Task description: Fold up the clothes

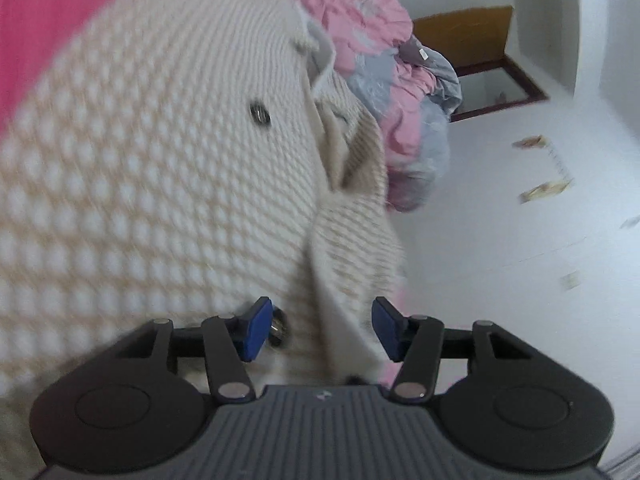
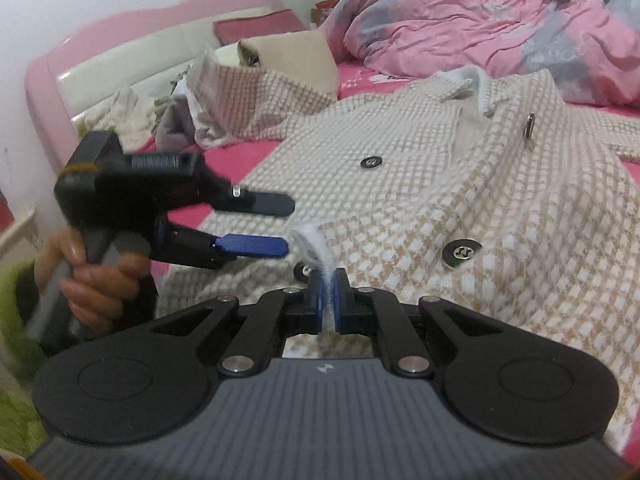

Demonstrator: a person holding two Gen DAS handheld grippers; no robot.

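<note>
So, checked jacket [image 2: 460,184] lies spread on the pink bed sheet [image 2: 240,160], front side up, dark buttons [image 2: 463,254] visible ahead and to the right of the right tongs [image 2: 328,300]. Right tongs clenched on the jacket's fuzzy white hem edge [image 2: 310,246], blue pads pinching it right at the tips, fabric sticking up between them. Left tongs [image 2: 286,226] released, jaws apart, just left of the pinched edge and hovering over the jacket, nothing between the pads. A hand [image 2: 100,276] grips the left tongs' handle, far left of the right tongs.

Left wrist view: left tongs [image 1: 322,328] gaping wide over the jacket [image 1: 160,168], a fold of the cloth running between the blue pads [image 1: 256,330] but not touching either; blurry. One button [image 1: 260,114] ahead of the left tongs.

Beyond the jacket, a crumpled pink and grey quilt [image 2: 500,24]. Another checked garment [image 2: 244,100] heaped farther ahead left, near the pink headboard [image 2: 120,40].
</note>
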